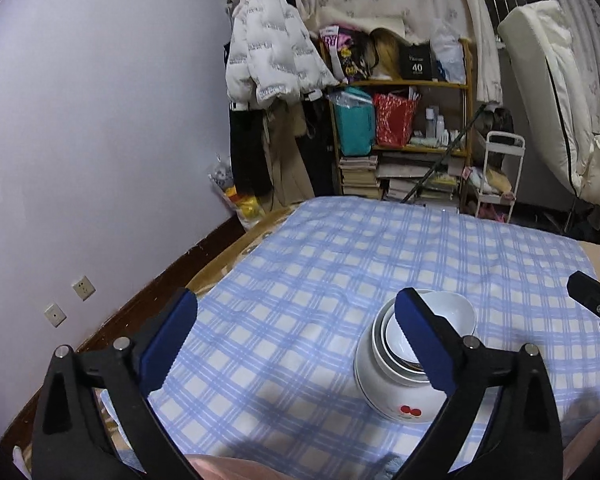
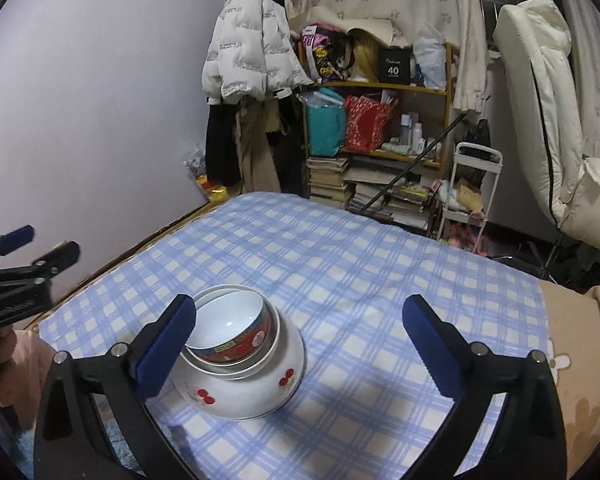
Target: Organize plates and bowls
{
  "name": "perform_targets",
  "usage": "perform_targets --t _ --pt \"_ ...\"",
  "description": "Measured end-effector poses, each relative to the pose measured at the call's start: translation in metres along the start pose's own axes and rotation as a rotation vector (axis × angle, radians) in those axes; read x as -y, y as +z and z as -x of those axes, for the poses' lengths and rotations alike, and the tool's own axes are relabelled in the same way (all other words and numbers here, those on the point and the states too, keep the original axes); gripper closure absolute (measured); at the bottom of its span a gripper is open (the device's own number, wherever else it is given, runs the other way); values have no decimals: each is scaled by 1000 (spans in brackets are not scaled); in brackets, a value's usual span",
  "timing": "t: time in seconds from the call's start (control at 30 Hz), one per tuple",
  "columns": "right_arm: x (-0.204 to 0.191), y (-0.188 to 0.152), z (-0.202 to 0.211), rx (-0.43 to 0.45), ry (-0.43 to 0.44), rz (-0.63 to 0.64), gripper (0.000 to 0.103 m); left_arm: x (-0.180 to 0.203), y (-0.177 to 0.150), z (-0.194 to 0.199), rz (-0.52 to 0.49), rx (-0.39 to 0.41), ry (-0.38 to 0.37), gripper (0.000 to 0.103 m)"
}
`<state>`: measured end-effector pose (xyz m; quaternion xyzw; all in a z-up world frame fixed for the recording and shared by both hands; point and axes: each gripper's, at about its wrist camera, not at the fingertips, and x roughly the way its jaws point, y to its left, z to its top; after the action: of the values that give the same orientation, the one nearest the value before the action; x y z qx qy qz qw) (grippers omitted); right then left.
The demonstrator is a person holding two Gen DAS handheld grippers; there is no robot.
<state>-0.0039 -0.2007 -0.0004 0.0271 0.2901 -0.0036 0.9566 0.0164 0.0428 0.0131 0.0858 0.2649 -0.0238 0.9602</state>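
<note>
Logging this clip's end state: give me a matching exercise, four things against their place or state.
Things:
1. cherry bowl
2. red-banded bowl
3. left gripper
4. white jacket

Place or state:
A. hanging by the wall, beyond the cloth
B. at the bottom of the stack, on the checked cloth
C. open, holding nothing
D. nested on top of the stack

Pairs: 1-B, 2-D, 3-C, 4-A
</note>
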Motion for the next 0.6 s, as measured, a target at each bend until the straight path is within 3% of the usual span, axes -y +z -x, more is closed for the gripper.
perform_targets --t 0.6 --pt "7 -8 -9 12 -42 -12 0 1 -13 -8 -8 7 -54 5"
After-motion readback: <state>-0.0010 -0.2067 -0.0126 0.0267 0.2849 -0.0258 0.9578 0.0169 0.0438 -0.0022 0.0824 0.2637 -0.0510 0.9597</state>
